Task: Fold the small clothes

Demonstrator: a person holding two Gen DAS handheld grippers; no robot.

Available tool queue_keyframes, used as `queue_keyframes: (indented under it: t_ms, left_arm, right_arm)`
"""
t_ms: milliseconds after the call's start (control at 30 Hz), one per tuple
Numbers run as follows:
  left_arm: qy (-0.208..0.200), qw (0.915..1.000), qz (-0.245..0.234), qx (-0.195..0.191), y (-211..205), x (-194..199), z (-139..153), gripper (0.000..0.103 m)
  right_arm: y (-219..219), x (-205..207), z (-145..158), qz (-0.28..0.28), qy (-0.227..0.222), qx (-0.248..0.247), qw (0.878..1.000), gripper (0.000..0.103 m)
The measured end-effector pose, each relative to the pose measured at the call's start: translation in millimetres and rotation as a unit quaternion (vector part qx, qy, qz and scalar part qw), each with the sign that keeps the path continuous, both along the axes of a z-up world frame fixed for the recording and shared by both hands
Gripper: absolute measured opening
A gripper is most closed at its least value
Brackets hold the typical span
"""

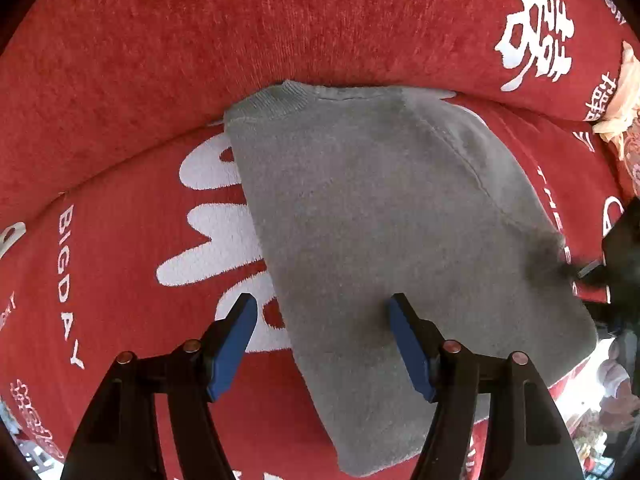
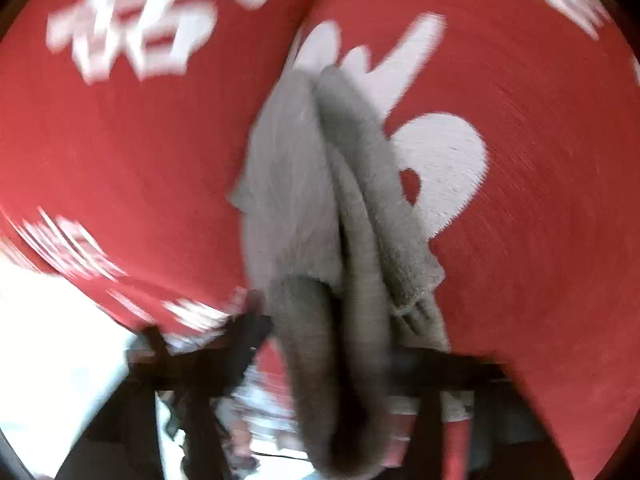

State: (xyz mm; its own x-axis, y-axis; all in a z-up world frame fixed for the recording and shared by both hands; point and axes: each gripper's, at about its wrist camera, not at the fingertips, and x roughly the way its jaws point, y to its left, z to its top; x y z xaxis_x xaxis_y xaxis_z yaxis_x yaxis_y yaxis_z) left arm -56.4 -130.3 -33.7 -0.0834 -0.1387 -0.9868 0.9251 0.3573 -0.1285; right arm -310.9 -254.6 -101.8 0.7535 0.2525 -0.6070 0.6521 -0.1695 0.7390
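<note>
A red blanket [image 1: 120, 80] with white lettering carried the grey sweater [image 1: 380, 208], which lay near its middle, collar toward the far edge. The fold appeared mid-way: the right hand-held gripper [image 2: 356, 364], blurred, seemingly clamped a bunched sweater edge, lifting it. The left hand-held gripper [image 1: 322, 344] hovered wide open, holding nothing, straddling the sweater's left edge. Next, the lifted part probably needed laying flat.
</note>
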Motion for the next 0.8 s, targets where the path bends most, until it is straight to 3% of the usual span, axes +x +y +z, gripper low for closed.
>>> queue_keyframes:
  t_ms: [33, 133, 167, 267, 367, 433, 567, 733, 800]
  left_arm:
    - [0.005, 1.0000, -0.003, -0.002, 1.0, 1.6, 1.5, 0.069]
    - [0.014, 0.9995, -0.019, -0.021, 8.3, 12.8, 8.9, 0.069]
    - [0.011, 0.9994, -0.026, -0.021, 9.0, 14.0, 9.8, 0.069]
    - [0.014, 0.9991, -0.040, -0.006, 17.0, 18.6, 2.1, 0.069]
    - [0.020, 0.9991, -0.038, -0.005, 25.6, 20.4, 2.8, 0.070]
    - [0.018, 0.9991, -0.038, -0.004, 30.7, 19.7, 5.6, 0.070]
    - [0.018, 0.9994, -0.030, 0.006, 43.1, 21.1, 13.4, 0.070]
    - [0.032, 0.9989, -0.034, 0.003, 55.5, 12.7, 20.1, 0.070]
    - [0.037, 0.9985, -0.040, 0.006, 59.1, 5.4, 17.2, 0.070]
  right_arm:
    - [3.2, 3.2, 5.9, 0.010, 0.007, -0.009, 1.000, 0.013]
    - [18.5, 0.1, 13.5, -0.011, -0.052, 0.014, 0.999, 0.013]
    - [23.3, -3.1, 12.4, -0.009, -0.045, 0.015, 0.999, 0.013]
    - [35.1, -20.4, -4.5, 0.002, 0.041, 0.005, 0.999, 0.013]
    - [34.8, -32.8, -16.0, -0.020, 0.047, 0.012, 0.999, 0.014]
    - [34.7, -29.2, -5.4, 0.005, 0.071, -0.022, 0.997, 0.016]
    - [33.7, -22.1, 20.2, 0.038, 0.124, -0.065, 0.989, 0.037]
    - [30.1, -24.7, 68.8, 0.034, 0.125, -0.121, 0.984, 0.037]
    - [33.7, -21.1, 86.2, 0.041, 0.110, -0.139, 0.983, 0.027]
